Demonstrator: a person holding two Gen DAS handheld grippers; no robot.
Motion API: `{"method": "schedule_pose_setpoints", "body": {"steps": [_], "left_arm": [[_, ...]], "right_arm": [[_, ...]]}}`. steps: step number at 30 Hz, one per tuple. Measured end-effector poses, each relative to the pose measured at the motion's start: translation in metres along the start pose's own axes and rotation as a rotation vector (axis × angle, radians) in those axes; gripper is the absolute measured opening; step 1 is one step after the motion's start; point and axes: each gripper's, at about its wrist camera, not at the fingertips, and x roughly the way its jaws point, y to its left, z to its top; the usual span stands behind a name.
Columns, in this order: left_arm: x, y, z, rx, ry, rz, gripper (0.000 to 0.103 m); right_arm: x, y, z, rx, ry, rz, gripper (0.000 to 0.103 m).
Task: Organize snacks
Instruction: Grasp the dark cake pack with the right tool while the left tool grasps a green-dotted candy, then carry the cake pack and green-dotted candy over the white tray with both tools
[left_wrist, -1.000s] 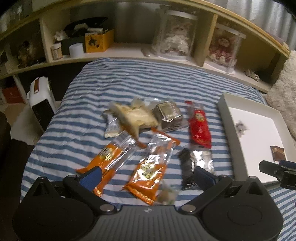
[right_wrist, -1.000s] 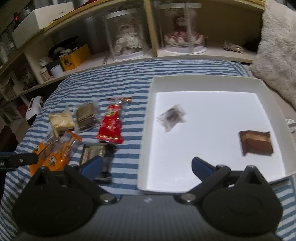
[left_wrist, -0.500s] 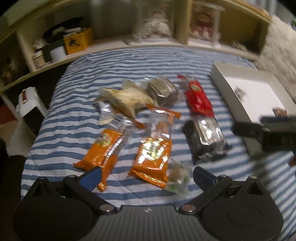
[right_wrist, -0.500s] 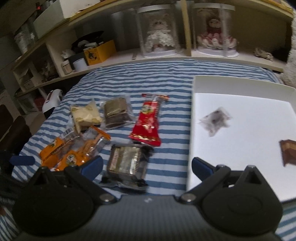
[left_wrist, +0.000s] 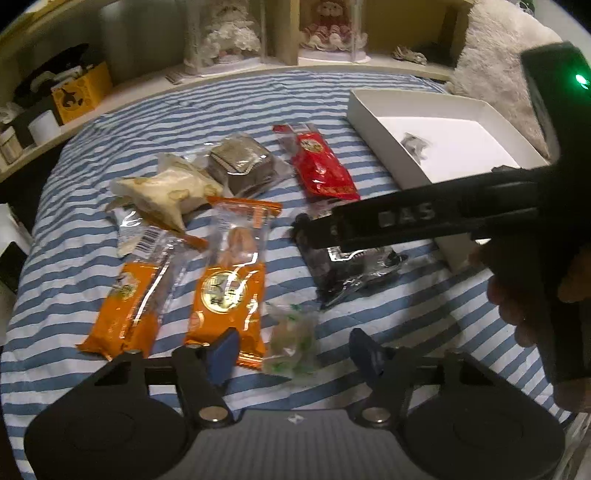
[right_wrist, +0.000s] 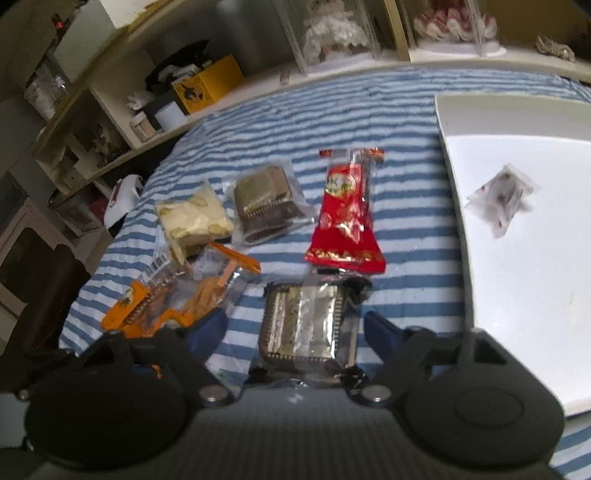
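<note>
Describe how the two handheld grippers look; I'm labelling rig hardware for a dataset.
Both are black plastic with blue finger pads. The left gripper has two round silver pivot screws and a grey centre panel bearing a small white logo. The right gripper matches it; from the side it shows embossed letters and a green indicator light.

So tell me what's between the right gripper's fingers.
In the right wrist view, the dark silver-topped packet lies between the open right gripper's fingers, on the striped cloth.

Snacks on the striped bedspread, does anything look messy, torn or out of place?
Nothing looks torn or spilled. The cream packet lies overlapping the left orange packet and the other orange packet. Only one small clear packet shows inside the white box; the rest remain outside it.
</note>
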Motion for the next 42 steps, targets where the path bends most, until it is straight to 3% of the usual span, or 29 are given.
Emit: {"method": "schedule_pose_setpoints", "body": {"steps": [5,10,15,23,29,38,42], "left_arm": [[0.01,-0.011,0.0,0.053,0.014,-0.011,0.062],[0.014,-0.017,-0.001,0.068,0.012,-0.015,0.053],[0.015,-0.018,-0.002,0.071,0.031,-0.012,0.044],[0.002,-0.021,-0.003,0.055,0.004,-0.039,0.044],[0.007,-0.028,-0.005,0.073,0.023,-0.018,0.044],[0.016,-0.014,-0.004,-0.053,0.05,-0.023,0.043],[0.016,-0.007,-0.005,-0.133,0.052,-0.033,0.043]], "right_arm": [[0.01,-0.005,-0.006,0.011,0.022,-0.001,0.073],[0.01,-0.004,-0.009,-0.025,0.03,-0.004,0.065],[0.002,-0.004,-0.016,-0.068,0.058,-0.002,0.063],[-0.016,-0.004,-0.023,-0.121,0.103,-0.012,0.062],[-0.024,-0.008,-0.029,-0.131,0.133,-0.025,0.062],[-0.042,-0.014,-0.045,-0.208,0.244,-0.056,0.063],[-0.043,-0.016,-0.047,-0.163,0.244,-0.065,0.067]]}}
